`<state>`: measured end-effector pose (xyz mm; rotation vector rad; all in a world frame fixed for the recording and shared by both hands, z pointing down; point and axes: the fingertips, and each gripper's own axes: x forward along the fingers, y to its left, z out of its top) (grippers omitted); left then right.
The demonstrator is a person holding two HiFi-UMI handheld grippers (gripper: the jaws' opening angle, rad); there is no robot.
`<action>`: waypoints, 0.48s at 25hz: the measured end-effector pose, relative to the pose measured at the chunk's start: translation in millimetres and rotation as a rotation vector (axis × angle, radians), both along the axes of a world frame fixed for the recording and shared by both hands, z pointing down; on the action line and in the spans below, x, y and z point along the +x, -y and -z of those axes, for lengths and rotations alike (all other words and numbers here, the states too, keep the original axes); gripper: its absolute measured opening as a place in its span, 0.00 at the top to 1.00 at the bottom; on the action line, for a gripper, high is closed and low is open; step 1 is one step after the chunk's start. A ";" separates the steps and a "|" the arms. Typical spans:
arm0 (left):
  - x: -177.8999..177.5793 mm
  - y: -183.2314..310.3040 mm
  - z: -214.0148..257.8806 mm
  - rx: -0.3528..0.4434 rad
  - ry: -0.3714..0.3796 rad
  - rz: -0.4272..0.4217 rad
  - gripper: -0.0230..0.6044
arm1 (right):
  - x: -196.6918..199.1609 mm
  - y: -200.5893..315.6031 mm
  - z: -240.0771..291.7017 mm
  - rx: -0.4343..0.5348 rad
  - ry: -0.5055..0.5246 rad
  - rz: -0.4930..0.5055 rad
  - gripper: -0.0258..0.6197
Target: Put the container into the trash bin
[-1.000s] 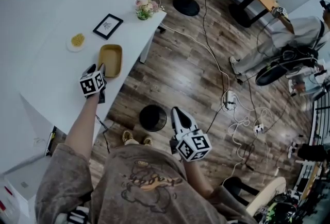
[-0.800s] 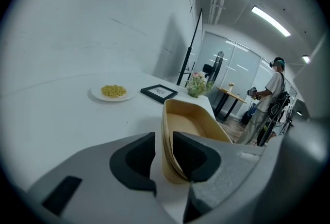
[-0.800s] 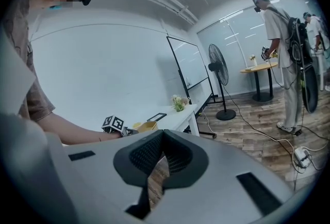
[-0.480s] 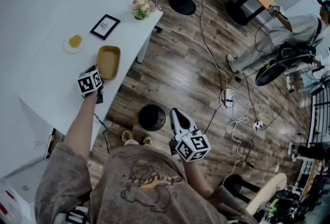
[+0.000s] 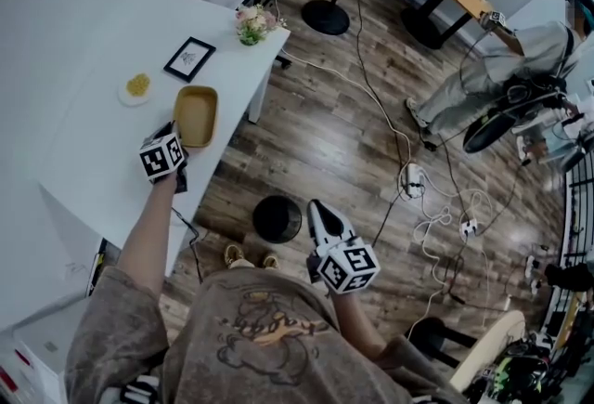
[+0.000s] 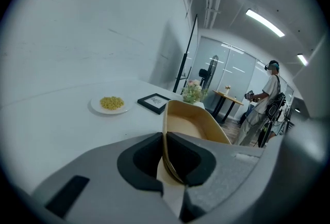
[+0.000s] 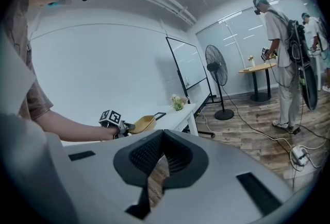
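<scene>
**Container** point(image 5: 196, 115): tan, shallow, empty tray at the near edge of the table point(image 5: 83, 161). Its near rim is taken edge-on by the left gripper point(image 5: 179, 133), since the thin wall is the only purchase on offer. The jaws are closing, with a pad pressed on each side of the rim. Whether it is clear of the table cannot be told.

**Right gripper** point(image 5: 317, 207): clenched on nothing, held idle over the floor, out of the carry path.

**Bin** point(image 5: 277, 218): black, round, open-topped, on the floor near the table edge. Likely a short swing and drop.

**Plate** point(image 5: 137, 86), **frame** point(image 5: 189, 58): on the table beyond, not involved.
</scene>
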<state>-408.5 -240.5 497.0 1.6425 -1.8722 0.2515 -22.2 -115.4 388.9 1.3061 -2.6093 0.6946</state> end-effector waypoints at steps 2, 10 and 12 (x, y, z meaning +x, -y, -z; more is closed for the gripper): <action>9.0 0.3 10.4 0.024 0.001 -0.020 0.92 | 4.5 -2.8 0.8 0.003 0.000 -0.010 0.96; 81.0 -1.2 49.5 0.116 -0.018 -0.171 0.92 | 35.8 -14.7 -1.6 0.008 -0.005 -0.083 0.96; 103.3 -1.7 59.8 0.141 -0.030 -0.220 0.92 | 44.0 -18.2 -2.2 0.008 -0.003 -0.104 0.96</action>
